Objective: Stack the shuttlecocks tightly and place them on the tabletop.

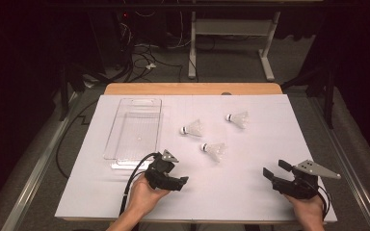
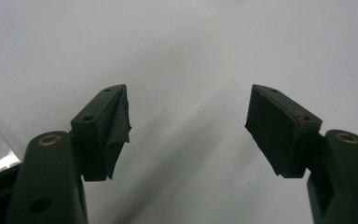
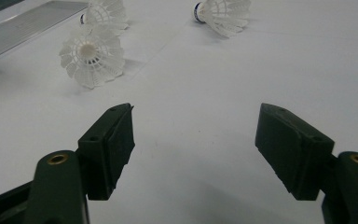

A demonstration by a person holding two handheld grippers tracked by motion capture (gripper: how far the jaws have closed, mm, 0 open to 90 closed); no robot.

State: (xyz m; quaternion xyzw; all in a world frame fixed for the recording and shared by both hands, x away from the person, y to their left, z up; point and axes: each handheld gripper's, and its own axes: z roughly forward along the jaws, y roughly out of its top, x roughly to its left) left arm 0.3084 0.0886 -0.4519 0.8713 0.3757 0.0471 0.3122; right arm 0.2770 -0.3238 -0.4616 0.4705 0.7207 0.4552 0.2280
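Left gripper (image 1: 179, 182) and right gripper (image 1: 272, 171) both gape wide, empty, low in frame; three shuttlecocks (image 1: 212, 150) mid-frame, clear tray (image 1: 134, 126) upper left.

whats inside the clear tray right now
Nothing that can be seen: the clear tray looks empty, the white table cover showing through its floor. All three shuttlecocks lie outside it, to its right. Nothing covers it.

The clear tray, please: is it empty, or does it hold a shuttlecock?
Empty. The tray shows only bare clear plastic in the high view.
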